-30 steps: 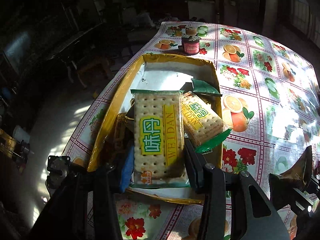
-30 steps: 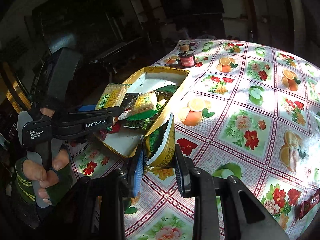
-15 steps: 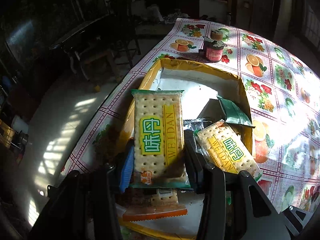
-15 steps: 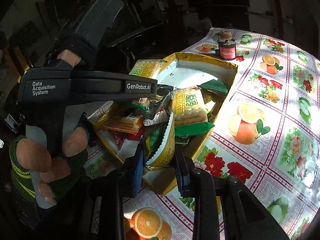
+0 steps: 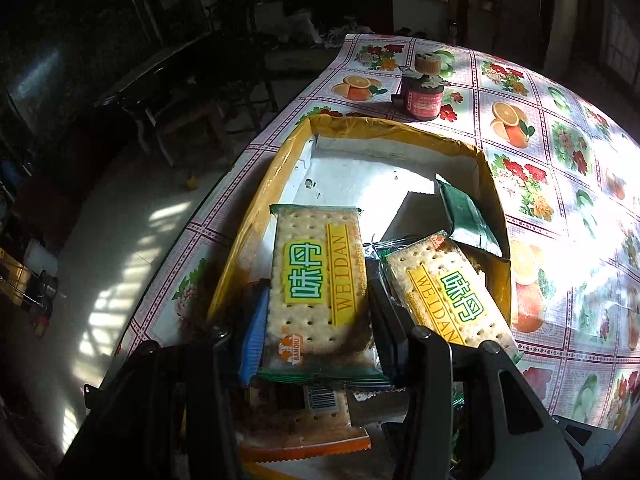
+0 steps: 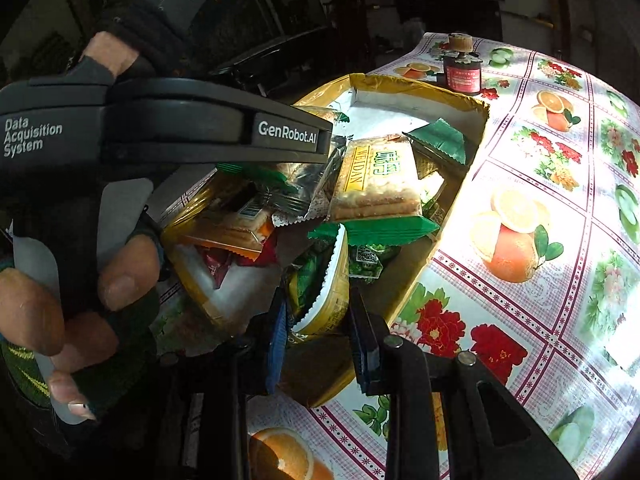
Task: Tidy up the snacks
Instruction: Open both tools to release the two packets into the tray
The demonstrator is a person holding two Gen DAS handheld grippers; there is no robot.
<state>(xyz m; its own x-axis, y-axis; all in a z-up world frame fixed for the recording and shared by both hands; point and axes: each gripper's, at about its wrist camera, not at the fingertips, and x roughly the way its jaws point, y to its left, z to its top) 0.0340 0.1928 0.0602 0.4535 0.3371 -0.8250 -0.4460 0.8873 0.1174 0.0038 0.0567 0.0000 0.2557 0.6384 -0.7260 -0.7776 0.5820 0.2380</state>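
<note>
**Two packets poised over the snack box**

The left tongs (image 5: pixel 316 320) pinch a Weidan cracker packet (image 5: pixel 318 292) by its long sides, label up and lying nearly flat, so the wide face can settle onto the pile rather than stand on edge. It hangs above the near-left part of the yellow cardboard box (image 5: pixel 256 216), whose white floor is bare at the far end; that open floor looks like the sensible place for a flat packet, though whether it is meant to go there I cannot tell.

The right tongs (image 6: pixel 316 320) are pressed onto a green-and-yellow snack packet (image 6: pixel 328 280), gripped across its thin body with the crimped white edge standing up between the pads. It is held edge-on, probably because that is how a slim pouch is easiest to catch from a flat surface. It hovers at the box's near corner, just above the wall, over the jumble inside.

That jumble includes a second Weidan cracker packet (image 6: pixel 376 184) lying tilted on other wrappers, a dark green pouch (image 6: pixel 438 140) toward the far side, and an orange-trimmed cracker packet (image 6: pixel 236 228) near the left wall. The person's left hand (image 6: pixel 76 292) fills the left of the right wrist view, wrapped round its tool handle.

The box sits on the counter (image 5: pixel 560 160), covered in a fruit-and-flower cloth, with a small red jar (image 5: pixel 422 98) just beyond its far wall, well clear of the work.

Both packets appear ready to be let go into the box; releasing low should keep them from sliding off the heap.
</note>
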